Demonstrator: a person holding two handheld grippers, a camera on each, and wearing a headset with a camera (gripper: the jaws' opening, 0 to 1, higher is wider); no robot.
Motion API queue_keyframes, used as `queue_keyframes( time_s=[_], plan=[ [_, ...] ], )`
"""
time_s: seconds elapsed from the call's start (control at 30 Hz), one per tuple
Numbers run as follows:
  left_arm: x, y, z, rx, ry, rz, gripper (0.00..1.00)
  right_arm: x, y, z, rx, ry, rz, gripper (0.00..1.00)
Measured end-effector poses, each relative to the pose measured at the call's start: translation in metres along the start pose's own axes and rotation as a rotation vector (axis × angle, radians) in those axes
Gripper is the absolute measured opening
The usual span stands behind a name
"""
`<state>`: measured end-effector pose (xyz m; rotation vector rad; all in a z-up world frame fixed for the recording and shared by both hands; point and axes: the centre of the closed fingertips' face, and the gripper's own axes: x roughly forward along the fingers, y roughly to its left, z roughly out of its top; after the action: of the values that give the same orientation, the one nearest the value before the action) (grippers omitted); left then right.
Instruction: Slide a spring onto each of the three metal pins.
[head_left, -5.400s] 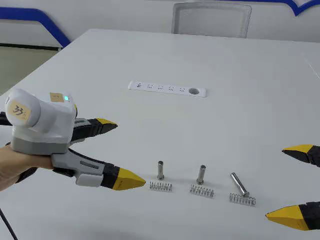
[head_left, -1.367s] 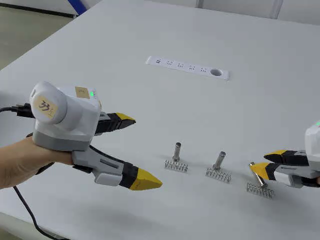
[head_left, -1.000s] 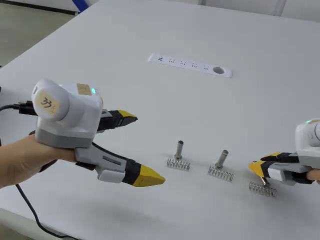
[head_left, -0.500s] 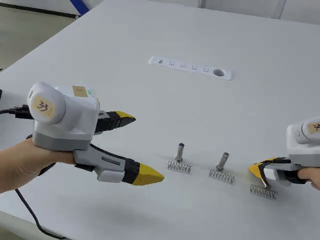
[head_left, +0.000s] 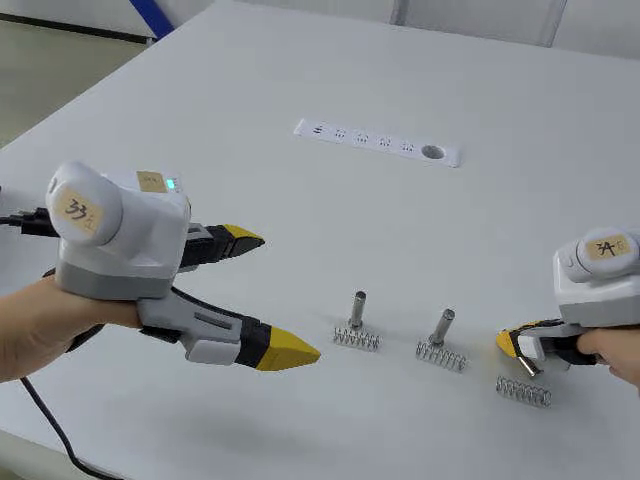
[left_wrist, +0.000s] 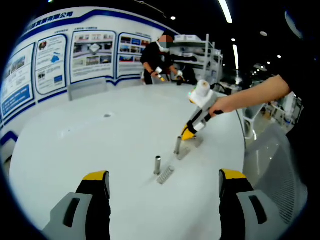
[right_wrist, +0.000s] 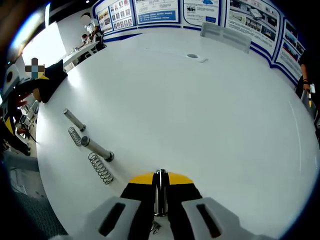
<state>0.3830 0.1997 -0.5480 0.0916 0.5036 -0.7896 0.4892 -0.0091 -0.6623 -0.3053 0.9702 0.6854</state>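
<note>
The right gripper (head_left: 512, 343) has its fingers (right_wrist: 142, 179) clamped together on a metal pin (right_wrist: 159, 192) over the tabletop (head_left: 420, 230), and a loose spring (head_left: 523, 391) lies just beside them. Left of those fingers stand a second pin (head_left: 440, 325) with a second spring (head_left: 441, 356) and a third pin (head_left: 357, 308) with a third spring (head_left: 356, 339). Farther left, the left gripper (head_left: 282, 297) hovers with its fingers spread wide and empty.
</note>
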Motion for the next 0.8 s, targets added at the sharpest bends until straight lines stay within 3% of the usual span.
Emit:
queue_keyframes(
  time_s=[0.2,0.3,0.8],
  plan=[
    [0.001,-0.002,0.000,0.000,-0.001,-0.005,0.92,0.000,-0.001,-0.001,-0.005,0.001,-0.009,0.08],
    [0.000,-0.002,0.001,-0.003,-0.007,-0.001,0.92,-0.001,0.002,-0.002,0.009,0.001,0.010,0.08],
    [-0.004,-0.007,0.000,-0.005,-0.003,0.010,0.92,-0.019,-0.001,0.009,0.018,-0.089,0.005,0.08]
  ],
)
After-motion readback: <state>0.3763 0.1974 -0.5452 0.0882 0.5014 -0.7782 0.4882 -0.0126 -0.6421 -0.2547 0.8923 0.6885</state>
